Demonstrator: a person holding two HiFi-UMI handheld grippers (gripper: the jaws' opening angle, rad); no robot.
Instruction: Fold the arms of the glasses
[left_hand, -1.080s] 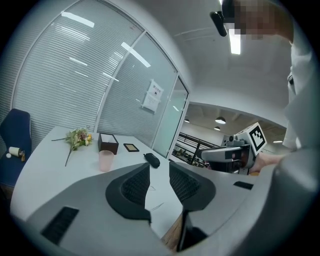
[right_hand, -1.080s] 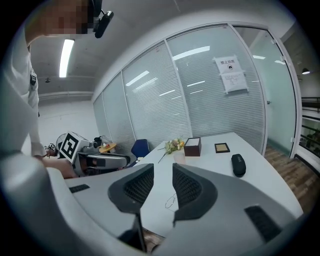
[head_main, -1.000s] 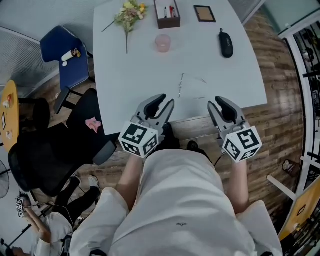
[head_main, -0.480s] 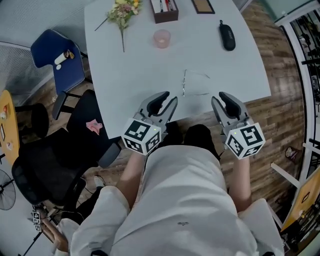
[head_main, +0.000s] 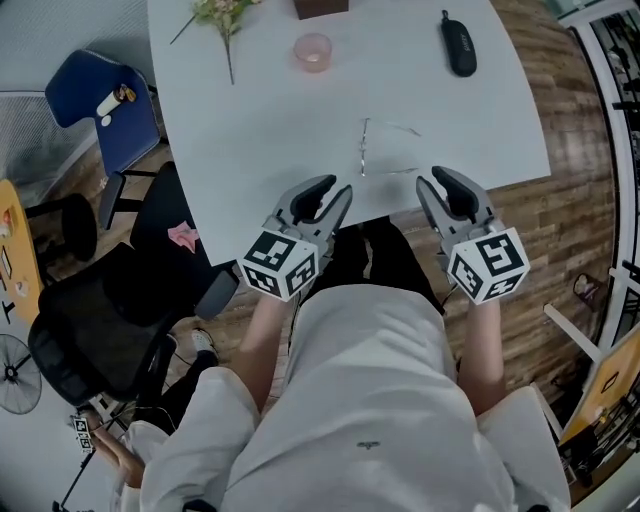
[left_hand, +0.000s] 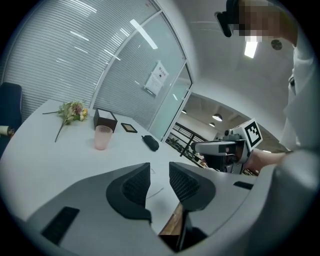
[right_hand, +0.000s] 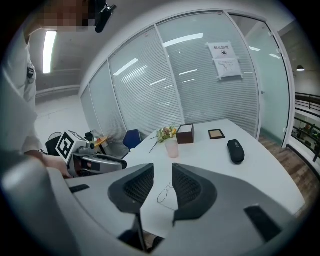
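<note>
Glasses (head_main: 364, 150), thin and wire-framed, lay on the white worktop (head_main: 250, 120) just ahead of both tools and between their lines of reach, touched by neither. Their arms looked spread out from the front, running off toward the right tool's side, though the wire was too fine to be sure of the hinges.

The left tool (head_main: 338, 190) hung at the near edge of the worktop with its jaws released, a narrow gap between the ribbed pads and nothing in it. The right tool (head_main: 428, 177) hung level with it, also released and empty; through its gap the glasses showed a little way ahead. Farther beyond the tools stood a pink cup (head_main: 313, 51), and beyond the right tool lay a black case (head_main: 459, 47).

I judged the folding not yet begun: this was the approach, with both tools lined up short of the frame. The next move seemed to call for one tool to steady the front near a hinge while the other nudged an arm inward. With so slight a frame on a smooth top, a push without a hold would likely slide the glasses away.
</note>
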